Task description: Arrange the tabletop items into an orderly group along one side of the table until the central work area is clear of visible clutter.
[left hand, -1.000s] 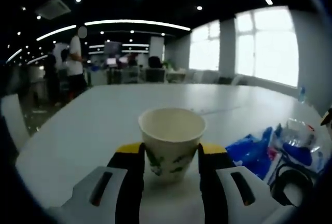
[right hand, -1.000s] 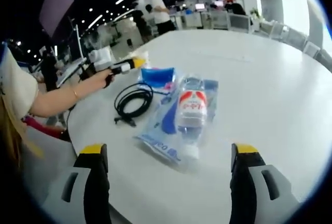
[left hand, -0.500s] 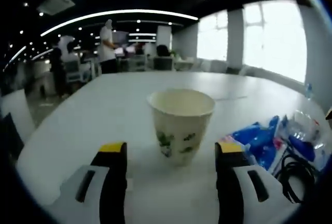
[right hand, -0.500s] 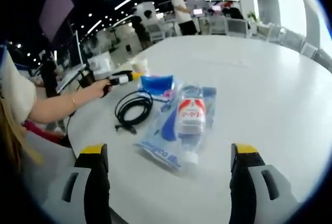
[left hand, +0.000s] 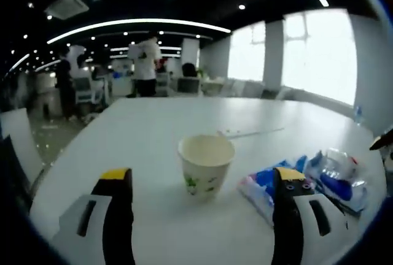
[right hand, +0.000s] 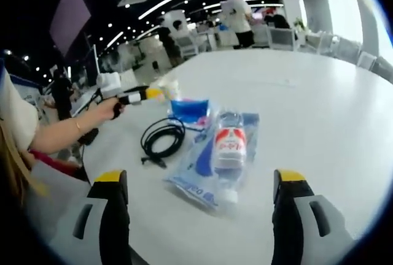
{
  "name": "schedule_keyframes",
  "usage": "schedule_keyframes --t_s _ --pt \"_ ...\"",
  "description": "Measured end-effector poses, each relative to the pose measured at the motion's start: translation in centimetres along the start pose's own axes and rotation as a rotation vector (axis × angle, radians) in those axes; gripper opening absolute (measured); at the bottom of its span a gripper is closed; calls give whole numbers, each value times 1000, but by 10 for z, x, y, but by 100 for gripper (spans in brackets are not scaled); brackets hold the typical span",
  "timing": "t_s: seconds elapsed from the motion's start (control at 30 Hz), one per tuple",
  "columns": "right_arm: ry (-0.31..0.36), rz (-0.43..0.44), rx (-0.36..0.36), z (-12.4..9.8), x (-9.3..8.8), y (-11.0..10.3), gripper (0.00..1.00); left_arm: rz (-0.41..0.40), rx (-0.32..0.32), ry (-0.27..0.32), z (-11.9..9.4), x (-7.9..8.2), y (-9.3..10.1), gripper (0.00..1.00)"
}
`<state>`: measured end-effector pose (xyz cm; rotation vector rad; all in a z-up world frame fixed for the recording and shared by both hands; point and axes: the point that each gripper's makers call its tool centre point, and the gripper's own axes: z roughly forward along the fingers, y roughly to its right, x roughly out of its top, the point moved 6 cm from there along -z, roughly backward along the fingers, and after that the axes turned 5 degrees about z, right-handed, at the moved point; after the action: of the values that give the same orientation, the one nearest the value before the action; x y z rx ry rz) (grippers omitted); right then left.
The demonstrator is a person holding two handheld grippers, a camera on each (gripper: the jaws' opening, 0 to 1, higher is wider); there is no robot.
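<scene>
- In the left gripper view we see the left gripper (left hand: 203,200) with its jaws spread wide, gripping nothing; the paper cup (left hand: 206,167) stands upright on the white table (left hand: 153,130) at frame centre, between the jaws but apart from both.
- At lower right of that view lies a blue packet (left hand: 265,185).
- In the right gripper view the right gripper (right hand: 200,207) is also spread and empty.
- Ahead of it, at centre, we see a plastic bottle (right hand: 228,148) lying on a blue bag (right hand: 195,182), a coiled black cable (right hand: 162,139) just to its left.
</scene>
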<state>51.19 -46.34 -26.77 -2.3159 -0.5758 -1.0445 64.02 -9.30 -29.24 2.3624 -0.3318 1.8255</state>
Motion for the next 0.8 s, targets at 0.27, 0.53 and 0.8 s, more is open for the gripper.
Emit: schedule_keyframes --t_s 0.27,0.53,0.8 --pt "23 -17 12 -4 15 3 97 57 -52 2 -17 14 14 99" --pt "34 -21 13 -4 20 4 97 85 -108 0 -34 22 28 99" --pt "49 -19 0 -5 24 3 96 63 -199 3 -53 25 51 99"
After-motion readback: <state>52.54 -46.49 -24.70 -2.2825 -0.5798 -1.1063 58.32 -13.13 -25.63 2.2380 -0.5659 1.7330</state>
